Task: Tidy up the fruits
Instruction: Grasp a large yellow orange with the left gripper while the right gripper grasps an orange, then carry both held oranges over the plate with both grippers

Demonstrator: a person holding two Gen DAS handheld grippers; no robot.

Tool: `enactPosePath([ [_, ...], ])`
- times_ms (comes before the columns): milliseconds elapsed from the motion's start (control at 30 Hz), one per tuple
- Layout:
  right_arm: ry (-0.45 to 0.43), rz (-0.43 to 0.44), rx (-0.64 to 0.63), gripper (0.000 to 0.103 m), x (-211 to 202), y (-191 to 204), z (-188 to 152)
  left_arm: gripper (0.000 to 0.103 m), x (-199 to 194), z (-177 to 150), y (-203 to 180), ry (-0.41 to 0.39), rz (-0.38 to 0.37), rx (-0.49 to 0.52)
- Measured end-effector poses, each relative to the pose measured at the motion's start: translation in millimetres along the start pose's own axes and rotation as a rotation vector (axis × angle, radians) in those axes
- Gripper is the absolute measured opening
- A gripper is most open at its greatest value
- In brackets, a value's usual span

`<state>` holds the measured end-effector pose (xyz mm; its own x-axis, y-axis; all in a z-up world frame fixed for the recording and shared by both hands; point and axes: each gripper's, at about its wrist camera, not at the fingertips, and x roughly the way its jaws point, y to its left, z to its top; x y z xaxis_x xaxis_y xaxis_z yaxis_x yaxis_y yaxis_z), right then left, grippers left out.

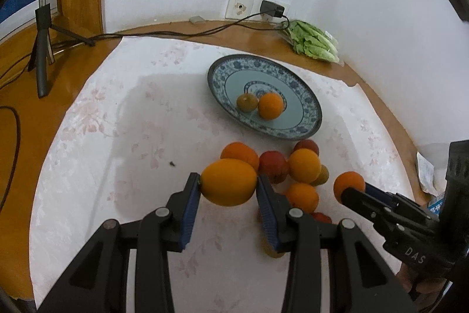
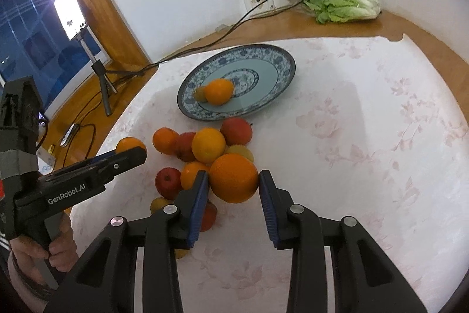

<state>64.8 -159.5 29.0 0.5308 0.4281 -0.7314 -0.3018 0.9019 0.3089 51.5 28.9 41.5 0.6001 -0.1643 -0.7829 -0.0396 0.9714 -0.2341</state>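
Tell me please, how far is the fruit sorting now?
Done: two fruits lie on the blue patterned ceramic plate. In hand: the left gripper clamps a yellow-orange citrus fruit, and the right gripper clamps a round orange. Left: the pile of oranges and red apples on the cloth.

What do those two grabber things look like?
Both grippers are black plastic with blue ribbed pads and round silver rivets. The left gripper says "GenRobot.AI" in white along its side; the right gripper says "DAS". A dark sleeve with white stripes shows at the left wrist.
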Motion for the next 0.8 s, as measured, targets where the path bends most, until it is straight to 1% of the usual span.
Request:
enactPosePath([
  [133, -0.001, -0.013, -0.027, 0.036, -2, 2, 7, 0.041, 0, 9, 0, -0.006, 0.003, 0.006],
  [467, -0.017, -0.054, -0.069, 0.036, -3, 1, 35, 0.041, 7, 44, -10, -0.030, 0.014, 0.077],
  [633, -0.020, -0.069, -0.076, 0.036, 5, -1, 50, 0.041, 24, 60, -22, -0.030, 0.023, 0.127],
  [800, -0.023, -0.081, -0.076, 0.036, 20, -7, 66, 0.041, 44, 75, -30, -0.025, 0.021, 0.148],
])
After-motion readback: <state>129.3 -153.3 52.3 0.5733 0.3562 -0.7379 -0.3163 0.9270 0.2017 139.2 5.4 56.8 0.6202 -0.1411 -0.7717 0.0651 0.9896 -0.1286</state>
